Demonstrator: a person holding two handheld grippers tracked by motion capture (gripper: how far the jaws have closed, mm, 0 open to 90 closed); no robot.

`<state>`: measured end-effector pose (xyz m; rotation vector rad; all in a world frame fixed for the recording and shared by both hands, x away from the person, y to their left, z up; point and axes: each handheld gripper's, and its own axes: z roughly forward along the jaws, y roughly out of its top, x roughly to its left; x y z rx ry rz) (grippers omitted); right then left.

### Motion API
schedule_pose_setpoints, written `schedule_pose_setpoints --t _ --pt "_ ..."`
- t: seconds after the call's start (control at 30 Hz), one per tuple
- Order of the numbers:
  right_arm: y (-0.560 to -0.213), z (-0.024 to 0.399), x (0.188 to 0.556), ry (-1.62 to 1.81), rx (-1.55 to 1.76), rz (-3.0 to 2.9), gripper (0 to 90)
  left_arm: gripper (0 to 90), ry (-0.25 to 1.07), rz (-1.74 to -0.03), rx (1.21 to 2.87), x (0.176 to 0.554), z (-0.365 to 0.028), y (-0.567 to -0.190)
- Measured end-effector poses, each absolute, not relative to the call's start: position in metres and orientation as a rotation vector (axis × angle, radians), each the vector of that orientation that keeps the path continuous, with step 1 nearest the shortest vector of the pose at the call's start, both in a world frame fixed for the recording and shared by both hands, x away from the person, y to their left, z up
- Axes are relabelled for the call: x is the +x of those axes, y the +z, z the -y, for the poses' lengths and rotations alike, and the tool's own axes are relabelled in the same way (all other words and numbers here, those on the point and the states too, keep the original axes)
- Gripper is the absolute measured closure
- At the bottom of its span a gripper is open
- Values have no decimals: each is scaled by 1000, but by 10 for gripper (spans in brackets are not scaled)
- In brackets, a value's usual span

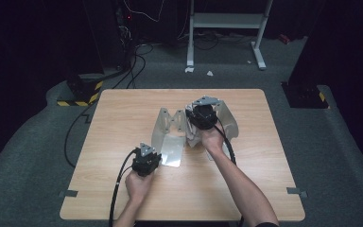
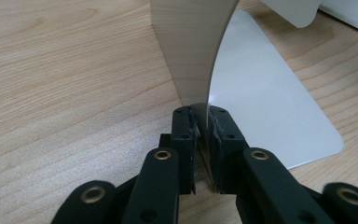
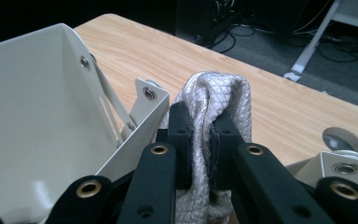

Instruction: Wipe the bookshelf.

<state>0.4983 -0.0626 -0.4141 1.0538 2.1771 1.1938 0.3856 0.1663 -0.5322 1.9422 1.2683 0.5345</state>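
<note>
- Now I see a folding metal tray [image 1: 170, 130] standing on the wooden table [image 1: 123, 118], made of pale hinged panels, with one flat panel lying on the wood and others rising around it
- My left gripper [image 2: 203, 122] has its jaws pressed together on the thin edge of an upright panel [image 2: 191, 51] of that tray; from above the left gripper [image 1: 146, 161] sits at the near left corner of the tray
- Beside that pinched edge, the flat panel [image 2: 270, 107] lies on the table, bare, with nothing on it
- My right gripper [image 3: 204, 122] pinches a bunch of pale quilted cloth [image 3: 219, 93], which bulges up between and above the two black jaws
- From above, the right gripper [image 1: 202, 116] hangs over the far right part of the tray, near the middle of the table, and the cloth under it is too small to make out there
- To the left of the cloth in the right gripper view, a cream wall [image 3: 37, 116] of the tray forms an open bin; the part of its inside that I can see holds nothing
- Rivets [image 3: 148, 93] join the walls at the corner just beside the cloth
- I can read no brand, label or writing on the tray, the cloth or the table
</note>
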Motion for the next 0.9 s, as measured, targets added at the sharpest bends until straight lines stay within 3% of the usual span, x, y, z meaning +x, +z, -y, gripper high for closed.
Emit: schedule_pose_setpoints --t 0.9 --pt "-448 53 493 1057 1128 -2222 826 809 524 -1265 1943 386 -167 -532"
